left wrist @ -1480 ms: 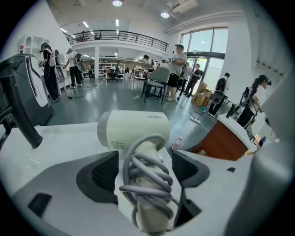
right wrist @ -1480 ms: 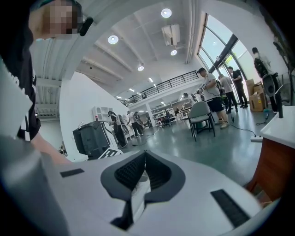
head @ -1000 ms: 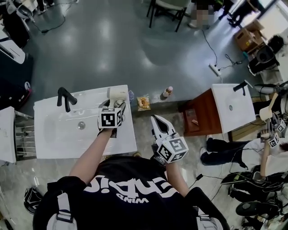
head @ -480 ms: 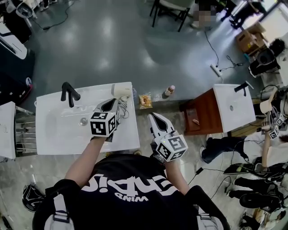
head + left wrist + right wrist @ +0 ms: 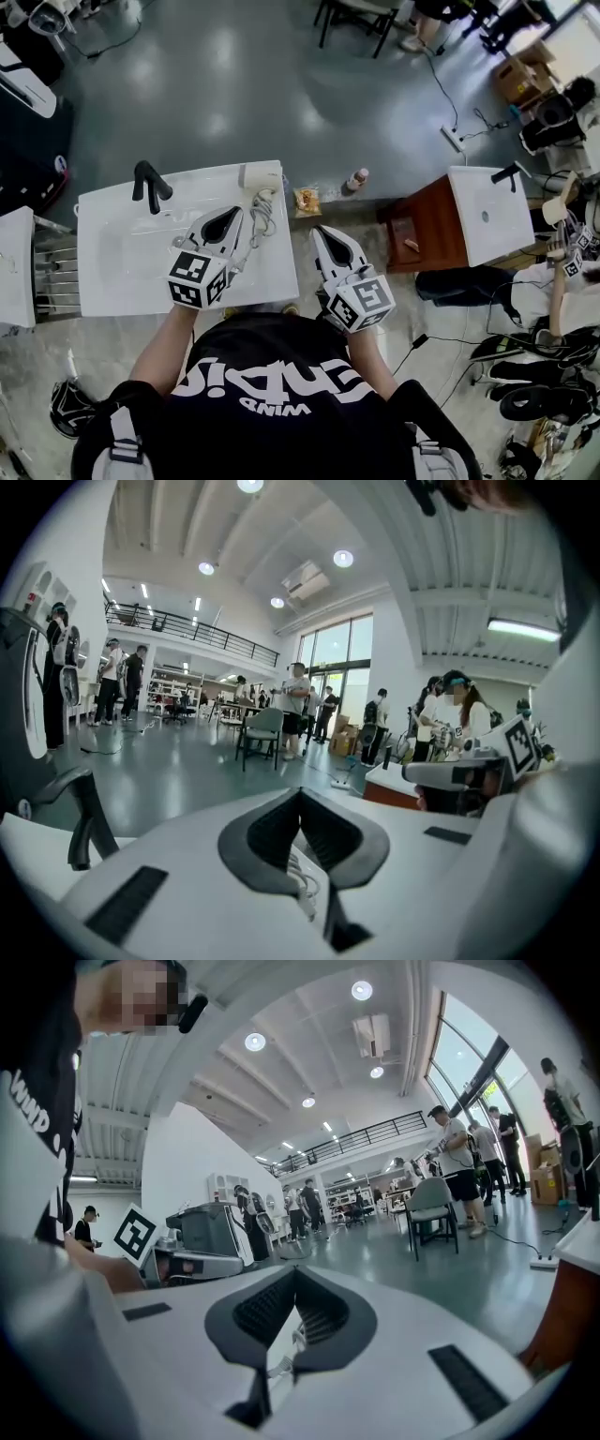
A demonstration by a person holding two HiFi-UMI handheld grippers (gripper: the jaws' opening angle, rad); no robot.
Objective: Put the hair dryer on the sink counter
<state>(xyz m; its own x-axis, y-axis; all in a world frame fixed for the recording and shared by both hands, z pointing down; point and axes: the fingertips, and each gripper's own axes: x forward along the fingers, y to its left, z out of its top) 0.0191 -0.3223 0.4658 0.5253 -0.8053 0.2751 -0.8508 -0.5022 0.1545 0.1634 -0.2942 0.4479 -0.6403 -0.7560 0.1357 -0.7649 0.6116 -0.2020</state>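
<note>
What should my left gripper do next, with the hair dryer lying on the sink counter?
Probably draw the left gripper straight back toward you, clear of the cord. The hair dryer lies at the back right corner of the sink counter, and the gripper's jaws are shut on nothing, so the placing looks done.

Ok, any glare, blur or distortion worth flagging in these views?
Head view: ceiling lights glare in patches on the glossy floor; sink counter sharp. Left gripper view: dark fisheye corners, near jaws soft. Right gripper view: same vignette, window very bright.
</note>
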